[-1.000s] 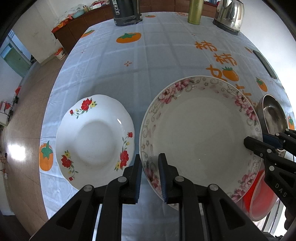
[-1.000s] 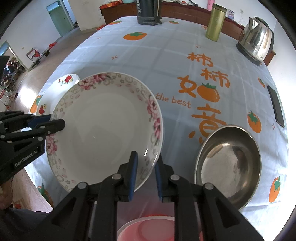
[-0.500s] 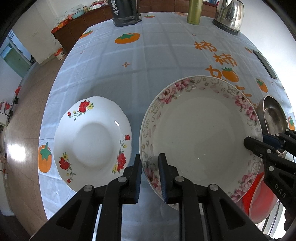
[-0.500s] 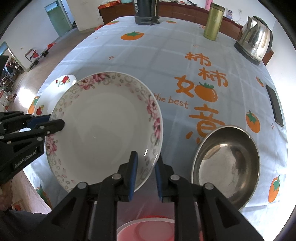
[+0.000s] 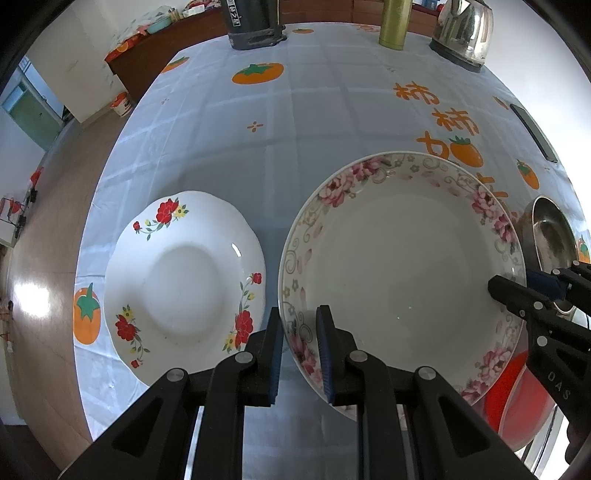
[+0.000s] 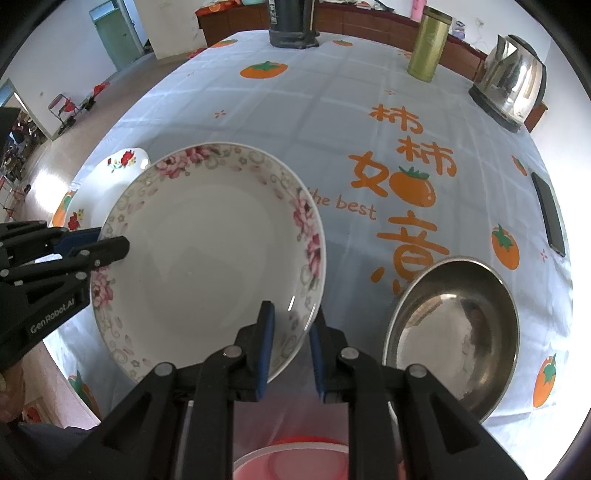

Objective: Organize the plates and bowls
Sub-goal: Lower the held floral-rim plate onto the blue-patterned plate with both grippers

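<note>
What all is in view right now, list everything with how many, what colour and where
pink-flowered plate: 1, white with pink floral rim, held above the table near its front edge
red-flowered plate: 1, white with red flowers, on the tablecloth left of the held plate
steel bowl: 1, silver, on the table right of the held plate
red bowl: 1, red, low at the front edge, partly hidden
tablecloth: 1, pale blue with orange persimmons
kettle: 1, silver, far right
canister: 1, gold-green, far side
dark appliance: 1, black, far side
phone: 1, black, right edge
left gripper: black, clamped on the plate's left rim
right gripper: black, clamped on its right rim
</note>
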### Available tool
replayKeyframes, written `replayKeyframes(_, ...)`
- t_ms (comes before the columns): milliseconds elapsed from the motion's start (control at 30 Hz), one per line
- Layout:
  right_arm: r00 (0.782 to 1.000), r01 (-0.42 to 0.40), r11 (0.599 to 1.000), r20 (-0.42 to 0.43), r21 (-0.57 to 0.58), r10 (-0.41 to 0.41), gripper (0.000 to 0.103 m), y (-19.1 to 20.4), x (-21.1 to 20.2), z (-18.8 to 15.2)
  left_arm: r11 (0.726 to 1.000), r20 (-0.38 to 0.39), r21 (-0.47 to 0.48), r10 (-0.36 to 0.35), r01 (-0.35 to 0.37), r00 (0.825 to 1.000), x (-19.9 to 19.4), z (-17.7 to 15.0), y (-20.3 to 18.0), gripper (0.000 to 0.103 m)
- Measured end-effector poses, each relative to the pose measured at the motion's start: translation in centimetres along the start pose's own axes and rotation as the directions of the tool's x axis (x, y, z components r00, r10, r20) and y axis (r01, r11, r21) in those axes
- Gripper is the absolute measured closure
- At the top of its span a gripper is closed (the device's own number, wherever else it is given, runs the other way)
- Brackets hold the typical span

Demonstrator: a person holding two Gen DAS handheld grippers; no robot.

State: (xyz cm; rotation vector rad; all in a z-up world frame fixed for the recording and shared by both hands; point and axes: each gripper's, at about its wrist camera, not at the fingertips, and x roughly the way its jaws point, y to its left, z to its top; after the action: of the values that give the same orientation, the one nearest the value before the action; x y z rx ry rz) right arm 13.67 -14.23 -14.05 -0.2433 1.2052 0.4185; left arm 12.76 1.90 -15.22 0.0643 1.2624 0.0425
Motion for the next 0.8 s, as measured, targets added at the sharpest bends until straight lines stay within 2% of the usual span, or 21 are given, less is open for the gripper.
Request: replayKeyframes(800, 1.0, 0.004, 1.0, -0.018, -0.009, -0.004, 0.084, 0.5, 0.9, -0.03, 1.0, -0.009, -0.012, 0.001, -0.001, 1.0, 0.54, -0.05, 0.13, 0.084)
